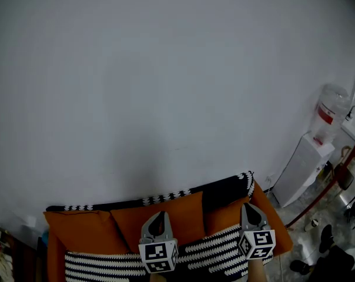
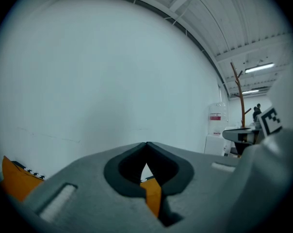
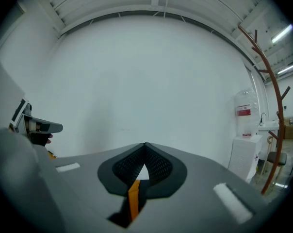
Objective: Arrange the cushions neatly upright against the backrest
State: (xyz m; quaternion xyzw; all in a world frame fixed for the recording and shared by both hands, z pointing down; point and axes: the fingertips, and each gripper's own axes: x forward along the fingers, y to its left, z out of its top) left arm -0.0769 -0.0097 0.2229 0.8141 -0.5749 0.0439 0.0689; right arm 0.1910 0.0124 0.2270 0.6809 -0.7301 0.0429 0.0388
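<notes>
The left gripper [image 1: 159, 216] and right gripper [image 1: 250, 207] hover over the sofa's [image 1: 274, 219] front edge, fingers pressed together on nothing. 3 orange cushions [image 1: 83, 231] stand along its back edge, behind a striped throw [image 1: 107, 266].

I can read no letters or numbers anywhere. The nearest thing to print is the red paper band [image 1: 325, 114] round the clear plastic water bottle [image 1: 331, 98]. The bottle stands on the white box-shaped dispenser [image 1: 304, 169] at about three o'clock in the head view. Whatever is printed on the band is too small to make out there, and it is no clearer in either gripper view. The white marker cube [image 1: 158, 256] on the left gripper [image 1: 160, 214], at six o'clock, bears black-and-white square code patterns, not words. So does the second marker cube [image 1: 257, 244] on the right gripper [image 1: 248, 205], at five o'clock.
</notes>
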